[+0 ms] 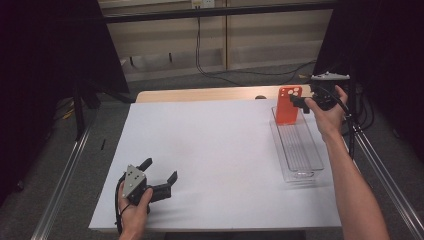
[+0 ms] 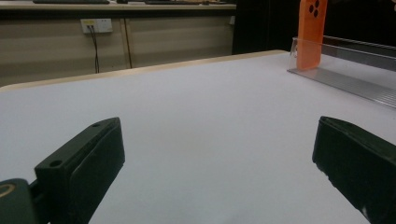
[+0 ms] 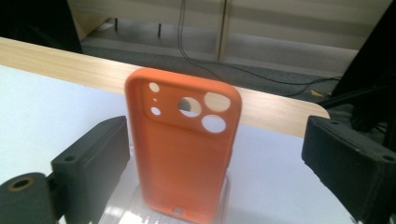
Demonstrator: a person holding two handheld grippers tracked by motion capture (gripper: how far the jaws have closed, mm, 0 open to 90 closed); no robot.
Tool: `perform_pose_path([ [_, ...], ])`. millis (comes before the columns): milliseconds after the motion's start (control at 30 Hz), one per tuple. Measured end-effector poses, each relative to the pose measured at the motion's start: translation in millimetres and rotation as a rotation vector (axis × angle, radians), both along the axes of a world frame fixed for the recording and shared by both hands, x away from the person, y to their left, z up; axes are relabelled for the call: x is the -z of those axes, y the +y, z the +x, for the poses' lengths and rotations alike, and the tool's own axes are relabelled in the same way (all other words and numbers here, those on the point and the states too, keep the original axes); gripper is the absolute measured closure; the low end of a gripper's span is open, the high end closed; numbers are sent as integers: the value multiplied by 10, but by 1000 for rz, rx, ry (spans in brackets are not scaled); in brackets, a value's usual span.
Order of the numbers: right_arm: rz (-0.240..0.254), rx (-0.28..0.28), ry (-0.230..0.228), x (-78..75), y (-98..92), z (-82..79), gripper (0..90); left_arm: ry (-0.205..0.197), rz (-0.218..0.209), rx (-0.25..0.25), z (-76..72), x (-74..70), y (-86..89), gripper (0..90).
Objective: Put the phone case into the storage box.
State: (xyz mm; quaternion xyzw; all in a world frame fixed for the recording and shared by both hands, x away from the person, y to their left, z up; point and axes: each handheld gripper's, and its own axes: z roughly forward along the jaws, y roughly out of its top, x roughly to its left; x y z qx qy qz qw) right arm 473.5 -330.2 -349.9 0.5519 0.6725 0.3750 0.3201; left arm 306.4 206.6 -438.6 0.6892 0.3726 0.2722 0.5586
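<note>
Orange phone case [image 3: 183,148] stands upright at the far end of the clear tray [image 1: 299,150], seemingly leaning on its end wall. Right hand-held gripper [image 1: 306,104] is wide open around it, pads clear. Left hand-held gripper [image 1: 159,176] rests open and empty on the counter [image 1: 210,145].

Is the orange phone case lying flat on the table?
No, the orange phone case stands upright at the far end of the clear tray.

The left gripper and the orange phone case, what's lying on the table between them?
Nothing: in the high view, only bare white table stretches from the left gripper to the orange phone case, which stands upright in the clear tray.
</note>
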Motion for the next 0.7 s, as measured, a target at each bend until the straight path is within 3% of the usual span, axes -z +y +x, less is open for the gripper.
perform_pose_path([
  [200, 40, 20, -74, -2, 14, -97, 84, -2, 11, 1, 1, -5, 20, 21],
  [400, 78, 28, -98, 39, 25, -173, 86, -1, 1, -12, 11, -7, 26, 21],
  [633, 64, 20, -133, 105, 99, -250, 80, 4, -1, -15, 22, -13, -3, 21],
  [700, 60, -5, -135, 111, 130, -279, 57, 6, -1, -18, 24, -8, -13, 21],
])
